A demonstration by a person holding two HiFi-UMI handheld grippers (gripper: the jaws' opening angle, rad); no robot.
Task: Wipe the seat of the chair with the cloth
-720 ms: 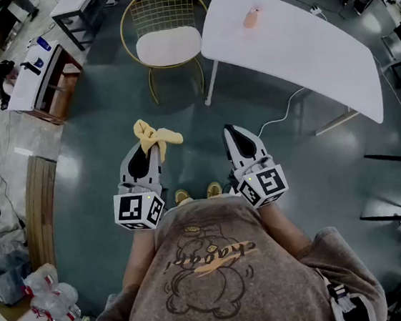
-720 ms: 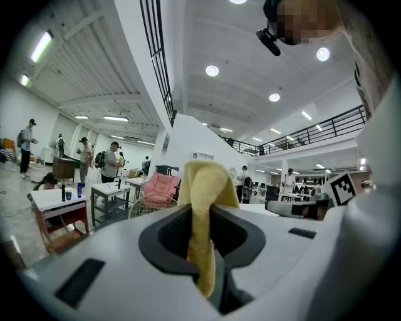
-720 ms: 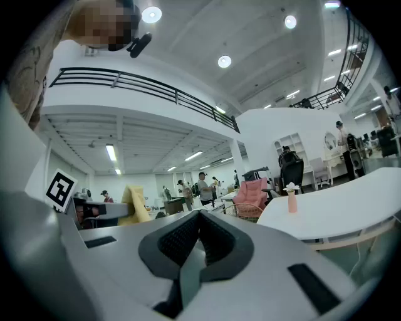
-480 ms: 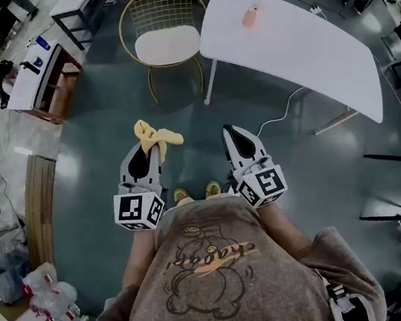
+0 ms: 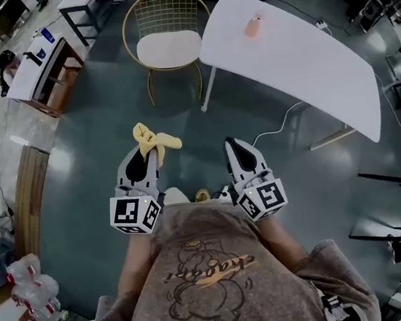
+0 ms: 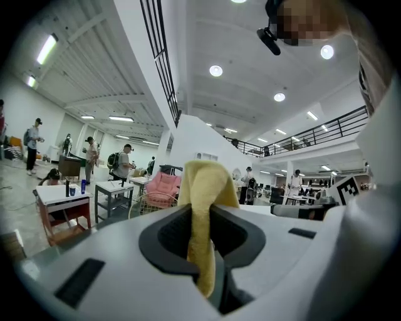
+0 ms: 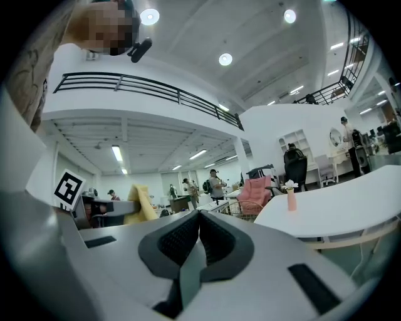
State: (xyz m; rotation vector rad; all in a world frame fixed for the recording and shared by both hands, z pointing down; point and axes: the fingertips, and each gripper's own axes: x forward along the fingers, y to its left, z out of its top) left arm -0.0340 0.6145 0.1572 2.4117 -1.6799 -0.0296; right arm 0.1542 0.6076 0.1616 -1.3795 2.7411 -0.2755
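Note:
A gold wire chair (image 5: 164, 25) with a white seat cushion (image 5: 168, 50) stands ahead on the floor, left of a white table. My left gripper (image 5: 147, 147) is shut on a yellow cloth (image 5: 154, 138), which sticks up between the jaws in the left gripper view as a yellow cloth (image 6: 205, 207). My right gripper (image 5: 229, 144) is shut with nothing in it, jaws pressed together in the right gripper view (image 7: 198, 216). Both grippers are held at waist height, well short of the chair. The chair's wire back (image 7: 233, 209) shows small in the right gripper view.
A long white table (image 5: 296, 50) with a small pink vase (image 5: 252, 23) stands right of the chair. A white cable (image 5: 282, 117) trails on the floor beneath it. A desk with a red frame (image 5: 40, 70) is at the left. Several people stand far off.
The whole scene has shifted slightly as the person steps forward; the chair and table sit a little nearer. Both grippers keep their grip and pose.

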